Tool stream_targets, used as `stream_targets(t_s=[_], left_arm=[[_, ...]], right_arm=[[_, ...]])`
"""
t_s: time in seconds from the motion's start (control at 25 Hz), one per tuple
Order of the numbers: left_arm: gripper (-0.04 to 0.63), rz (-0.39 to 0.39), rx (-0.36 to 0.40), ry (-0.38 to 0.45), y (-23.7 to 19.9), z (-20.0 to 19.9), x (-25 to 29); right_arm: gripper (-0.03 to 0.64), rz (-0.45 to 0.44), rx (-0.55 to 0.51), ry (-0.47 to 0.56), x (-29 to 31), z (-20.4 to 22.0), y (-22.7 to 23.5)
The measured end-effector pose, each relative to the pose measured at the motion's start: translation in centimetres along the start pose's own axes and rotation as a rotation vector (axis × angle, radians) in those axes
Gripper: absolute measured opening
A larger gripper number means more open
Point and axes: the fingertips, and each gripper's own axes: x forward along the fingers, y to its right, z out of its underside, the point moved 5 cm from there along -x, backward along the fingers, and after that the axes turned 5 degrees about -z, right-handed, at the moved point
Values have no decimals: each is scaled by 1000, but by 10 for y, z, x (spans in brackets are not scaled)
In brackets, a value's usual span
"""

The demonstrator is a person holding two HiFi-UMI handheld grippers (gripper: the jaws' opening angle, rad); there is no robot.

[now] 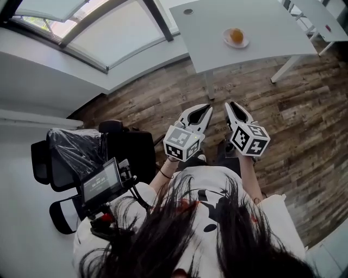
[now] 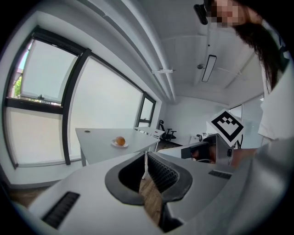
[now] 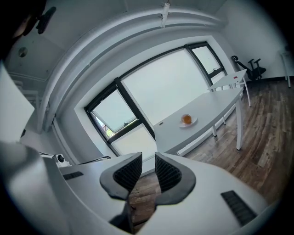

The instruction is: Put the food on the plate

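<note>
A round orange piece of food (image 1: pixel 236 36) sits on a small white plate (image 1: pixel 243 43) on the grey table (image 1: pixel 261 21), far ahead across the wooden floor. Held side by side in front of the person's body, my left gripper (image 1: pixel 208 108) and right gripper (image 1: pixel 230 105) are both shut and empty, well short of the table. In the left gripper view the food (image 2: pixel 120 140) and plate (image 2: pixel 115 144) show beyond my shut left gripper (image 2: pixel 146 158). In the right gripper view the food (image 3: pixel 186 119) rests on the plate (image 3: pixel 193 121) above my shut right gripper (image 3: pixel 148 161).
A black office chair (image 1: pixel 76 152) with a plastic-wrapped back stands at the left, beside a small monitor rig (image 1: pixel 103 184). White table legs (image 1: pixel 285 68) reach the wooden floor (image 1: pixel 304 119). A second table (image 1: pixel 326 16) stands at the far right. Large windows (image 1: pixel 109 32) line the wall.
</note>
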Motion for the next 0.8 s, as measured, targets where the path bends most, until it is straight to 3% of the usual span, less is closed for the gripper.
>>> stream_targets(t_s=[0.24,0.8], left_arm=[[6,21,-36,-4,-6,28,-63],[6,103,-80,17,32,53,-121]], right_arm=[[94,38,-8,13,-25,41,-44],[94,96,-30,21,-90,87,-93]])
